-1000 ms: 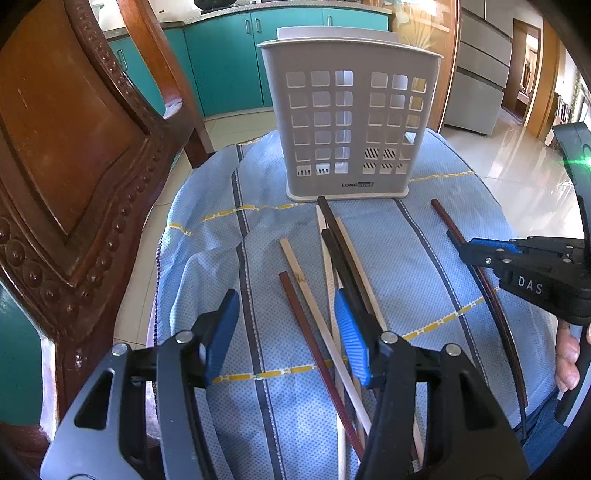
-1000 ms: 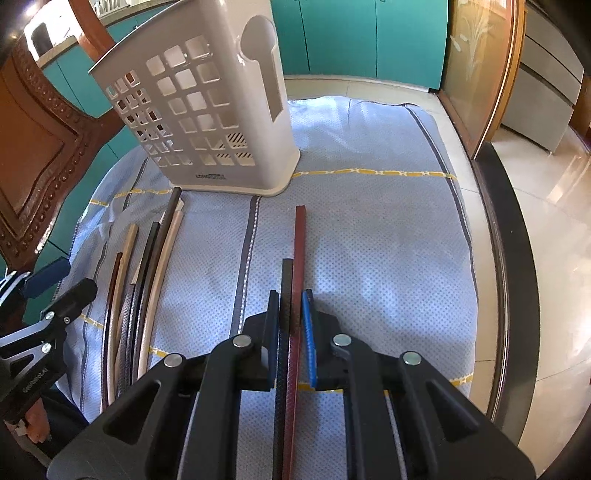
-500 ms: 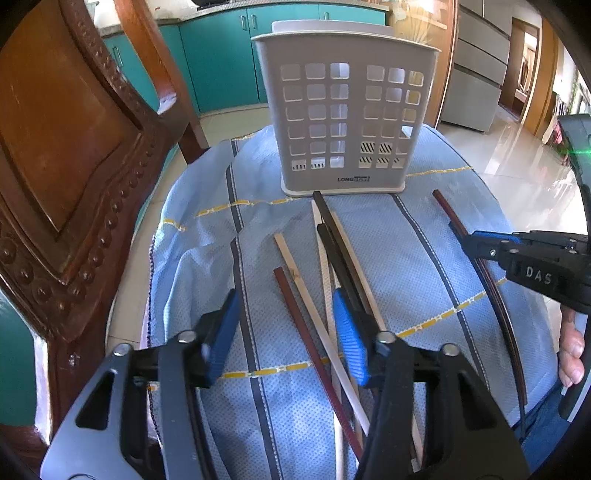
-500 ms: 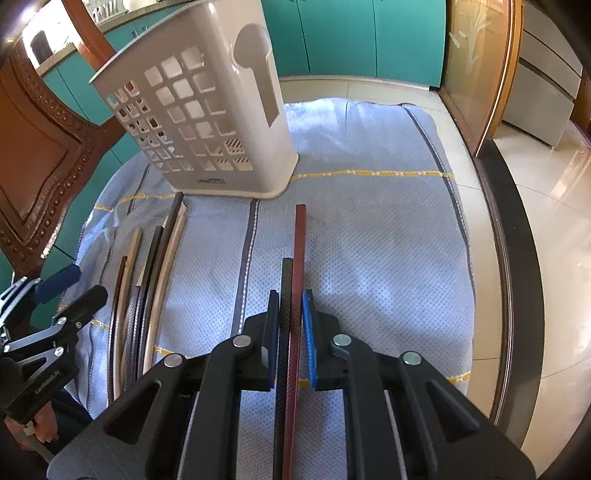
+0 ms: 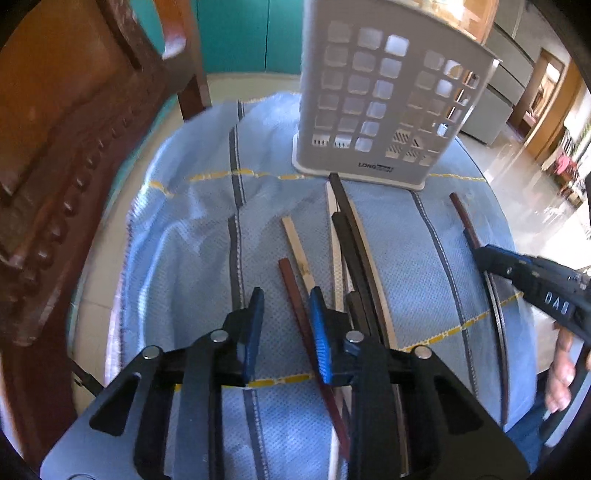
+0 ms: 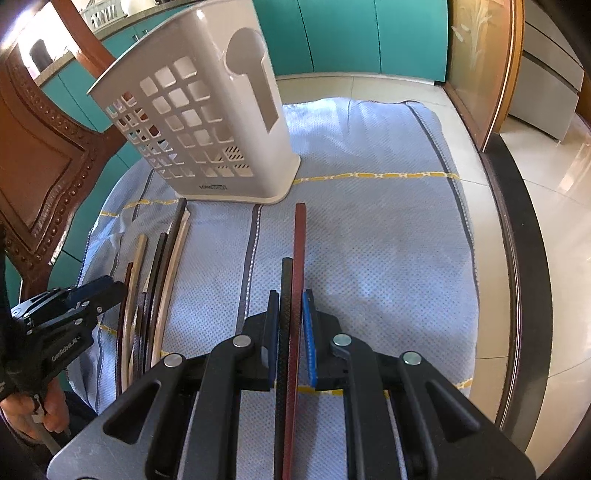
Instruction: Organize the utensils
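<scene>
A white slotted utensil basket [image 5: 388, 103] [image 6: 199, 129] stands upright at the far side of the blue cloth. Several loose chopsticks [image 5: 351, 251] [image 6: 159, 288] lie side by side in front of it. My left gripper [image 5: 286, 293] [image 6: 114, 288] is low over them and its jaws are closing. A dark red chopstick [image 5: 291, 288] lies between the jaws, close to the right pad; the left pad is clear of it. My right gripper [image 6: 290, 295] [image 5: 484, 256] is shut on a black chopstick [image 6: 286, 280] and a red-brown one [image 6: 299, 251], both flat on the cloth.
A blue striped cloth [image 6: 369, 258] covers the round table, whose dark rim [image 6: 517, 258] shows on the right. A carved wooden chair [image 5: 55, 147] stands close on the left. Teal cabinets [image 6: 369, 33] and tiled floor lie beyond.
My left gripper has sunk and shifted over the dark red chopstick, rolling a little, and its jaws have narrowed around it. The right gripper has kept still with its two chopsticks.
</scene>
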